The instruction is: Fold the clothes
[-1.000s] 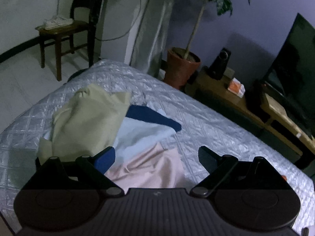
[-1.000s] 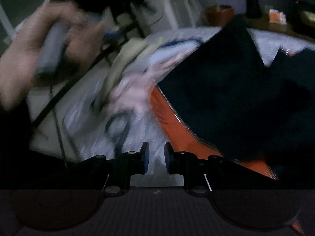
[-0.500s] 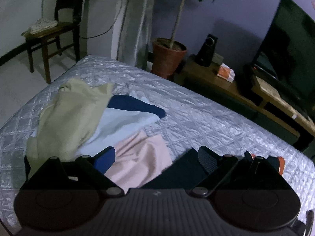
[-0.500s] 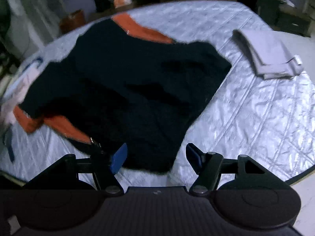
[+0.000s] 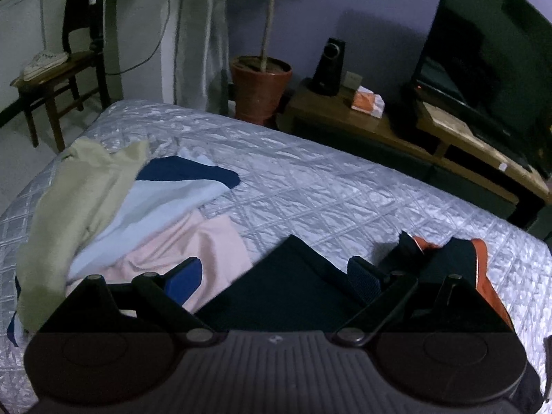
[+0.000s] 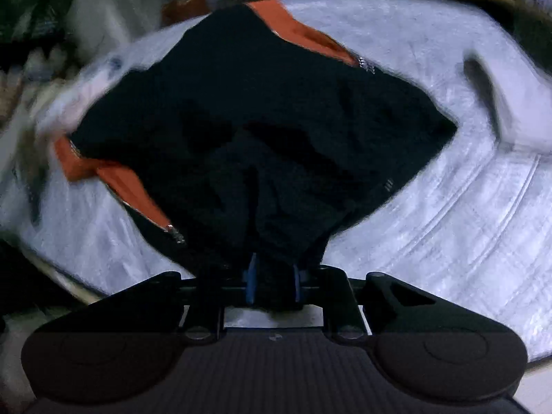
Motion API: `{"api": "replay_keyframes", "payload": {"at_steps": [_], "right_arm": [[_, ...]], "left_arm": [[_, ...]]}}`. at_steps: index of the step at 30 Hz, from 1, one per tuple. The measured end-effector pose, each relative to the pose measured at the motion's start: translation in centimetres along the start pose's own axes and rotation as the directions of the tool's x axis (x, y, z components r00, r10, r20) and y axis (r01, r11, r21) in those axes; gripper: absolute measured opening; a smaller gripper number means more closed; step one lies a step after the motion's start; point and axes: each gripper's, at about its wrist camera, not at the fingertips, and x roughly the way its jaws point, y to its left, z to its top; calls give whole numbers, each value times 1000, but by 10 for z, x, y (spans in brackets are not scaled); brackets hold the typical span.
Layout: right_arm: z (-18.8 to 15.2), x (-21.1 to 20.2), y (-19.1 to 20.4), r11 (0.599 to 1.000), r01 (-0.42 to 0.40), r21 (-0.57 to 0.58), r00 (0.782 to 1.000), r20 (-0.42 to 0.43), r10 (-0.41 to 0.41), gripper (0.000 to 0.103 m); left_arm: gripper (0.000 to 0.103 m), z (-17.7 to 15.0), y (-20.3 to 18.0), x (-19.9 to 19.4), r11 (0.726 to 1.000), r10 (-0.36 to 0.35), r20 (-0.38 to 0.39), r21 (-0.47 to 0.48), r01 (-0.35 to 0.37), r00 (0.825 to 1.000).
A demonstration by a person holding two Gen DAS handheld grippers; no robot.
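Note:
A dark navy garment (image 6: 276,103) with orange lining (image 6: 303,34) lies spread on the silver quilted bed (image 6: 465,224). My right gripper (image 6: 274,264) has its jaws closing, and the garment's near edge is bunched and pinched between the blue pads. In the left wrist view the same dark garment (image 5: 286,293) lies under my left gripper (image 5: 272,265), which stands open above it and holds nothing. To the left sits a pile of an olive garment (image 5: 79,200), a light blue one (image 5: 162,200) and a pink one (image 5: 193,241).
Beyond the bed (image 5: 327,189) stand a potted plant (image 5: 260,86), a wooden chair (image 5: 58,79), a low wooden bench (image 5: 379,120) with a speaker (image 5: 327,65), and a television (image 5: 490,51). A blurred pale folded cloth (image 6: 490,103) lies at the bed's right.
The right gripper swung from the pile to over the dark garment, opened, then shut on its near edge. The left view shifted right, and the dark garment came in beneath its fingers.

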Motion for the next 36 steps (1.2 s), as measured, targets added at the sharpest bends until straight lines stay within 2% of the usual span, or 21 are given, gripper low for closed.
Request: {"api": "replay_keyframes", "payload": {"at_steps": [2, 3, 5, 7, 10, 12, 13, 14, 16, 17, 18, 19, 21, 24, 26, 29, 31, 34, 36], "right_arm": [[7, -8, 0, 986, 82, -146, 996, -18, -85, 25], [11, -11, 0, 967, 120, -227, 991, -30, -130, 26], [15, -9, 8, 879, 223, -422, 964, -41, -264, 33], [20, -6, 9, 814, 263, -519, 934, -73, -349, 36], [37, -16, -1, 847, 275, -456, 937, -72, -343, 40], [61, -37, -12, 920, 267, -286, 962, 27, -270, 42], [74, -47, -17, 949, 251, -192, 967, 90, -238, 44], [87, -57, -22, 969, 225, -101, 966, 153, -209, 48], [113, -56, -25, 989, 145, -14, 962, 236, -138, 50], [129, -48, -22, 993, 112, -23, 963, 250, -102, 53], [145, -40, -17, 993, 103, -50, 965, 247, -87, 63], [161, -32, -9, 991, 108, -75, 963, 257, -85, 65], [193, -17, 6, 986, 114, -121, 957, 279, -77, 65], [241, 8, 14, 993, 6, -116, 950, 311, 31, 66], [275, 40, 30, 980, -37, -196, 959, 269, 90, 69], [308, 90, 74, 941, -100, -324, 971, 175, 163, 70], [321, 121, 105, 908, -114, -404, 978, 115, 174, 70], [337, 162, 128, 879, -13, -476, 996, 76, 56, 70], [340, 183, 131, 866, 4, -501, 999, 48, 23, 73]], "left_arm": [[90, -3, -6, 1, 1000, -3, -4, 12, 3, 1000], [90, -5, -9, 1, 1000, -5, -6, 18, 5, 1000], [90, -7, -15, 2, 1000, -9, -11, 27, 9, 1000], [90, -9, -19, 2, 999, -13, -14, 34, 13, 1000], [90, -10, -19, 3, 999, -17, -20, 34, 18, 1000], [90, -8, -16, 3, 999, -21, -26, 26, 21, 999], [90, -7, -13, 3, 1000, -22, -29, 15, 23, 999], [90, -6, -11, 3, 1000, -23, -30, 6, 23, 999], [90, -5, -6, 3, 1000, -20, -31, -6, 20, 999], [90, -4, -4, 3, 1000, -17, -30, -9, 17, 999], [90, -3, -1, 3, 1000, -14, -29, -12, 13, 999], [90, -2, 1, 3, 1000, -13, -29, -14, 12, 1000], [90, -1, 6, 4, 1000, -9, -28, -16, 9, 1000], [90, 1, 12, 6, 1000, -3, -35, -24, 2, 999], [90, 3, 17, 7, 999, -4, -41, -32, 2, 999], [90, 4, 22, 9, 999, -7, -49, -38, 5, 999], [90, 5, 25, 10, 999, -5, -52, -32, 4, 999], [90, 5, 28, 13, 999, -11, -63, -32, 9, 998], [90, 6, 31, 14, 999, -16, -70, -36, 14, 997]]}}
